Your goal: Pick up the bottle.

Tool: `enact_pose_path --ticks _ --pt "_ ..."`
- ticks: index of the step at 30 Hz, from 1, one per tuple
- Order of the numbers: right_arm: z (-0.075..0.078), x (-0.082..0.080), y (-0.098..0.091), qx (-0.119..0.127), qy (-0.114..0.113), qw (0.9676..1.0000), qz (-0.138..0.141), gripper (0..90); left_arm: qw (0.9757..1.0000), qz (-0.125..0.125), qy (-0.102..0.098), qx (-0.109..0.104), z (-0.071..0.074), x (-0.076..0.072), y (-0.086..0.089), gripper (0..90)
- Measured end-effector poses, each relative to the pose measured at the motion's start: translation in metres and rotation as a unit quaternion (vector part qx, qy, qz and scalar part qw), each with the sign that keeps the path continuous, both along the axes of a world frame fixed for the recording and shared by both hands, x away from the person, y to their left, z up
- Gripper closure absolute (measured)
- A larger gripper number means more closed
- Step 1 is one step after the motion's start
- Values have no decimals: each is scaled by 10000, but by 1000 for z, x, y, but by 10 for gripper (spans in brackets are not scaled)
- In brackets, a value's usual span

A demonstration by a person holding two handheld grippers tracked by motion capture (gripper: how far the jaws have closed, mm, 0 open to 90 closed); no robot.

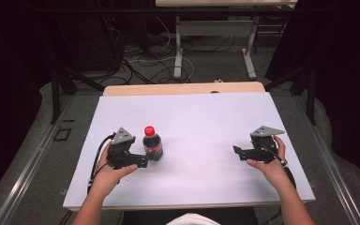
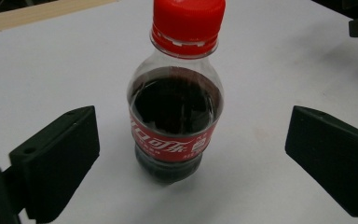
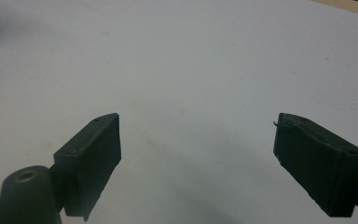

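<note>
Step in hand, by the look of it: approach for grasp. The cola bottle point(image 2: 175, 93) stands upright on the white table point(image 1: 206, 117), between the spread jaws of the left gripper point(image 2: 191, 154) — pads clear of it on both sides. It holds dark liquid to the shoulder, red cap on. Next: close squarely on the label band. The right gripper point(image 3: 198, 163), well right of the bottle, stands spread — nothing between its jaws.

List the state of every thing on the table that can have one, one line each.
Cola bottle: upright on the white table, red cap on, dark drink up to the shoulder, between the left tongs' jaws but untouched.
Left tongs: open, jaws either side of the bottle with gaps.
Right tongs: open, nothing between the jaws, bare table ahead.
</note>
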State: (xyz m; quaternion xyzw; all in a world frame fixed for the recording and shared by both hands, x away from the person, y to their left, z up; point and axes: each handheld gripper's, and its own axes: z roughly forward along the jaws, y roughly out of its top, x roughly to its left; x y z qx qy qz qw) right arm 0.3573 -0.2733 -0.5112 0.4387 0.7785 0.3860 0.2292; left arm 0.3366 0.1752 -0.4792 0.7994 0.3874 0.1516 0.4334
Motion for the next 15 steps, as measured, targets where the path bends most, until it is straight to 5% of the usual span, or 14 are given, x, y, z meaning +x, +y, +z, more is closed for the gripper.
enact_pose_path --ticks 15 --pt "-2 1 0 -11 2 10000 -37 153 9997 53 127 181 -20 21 -20 101"
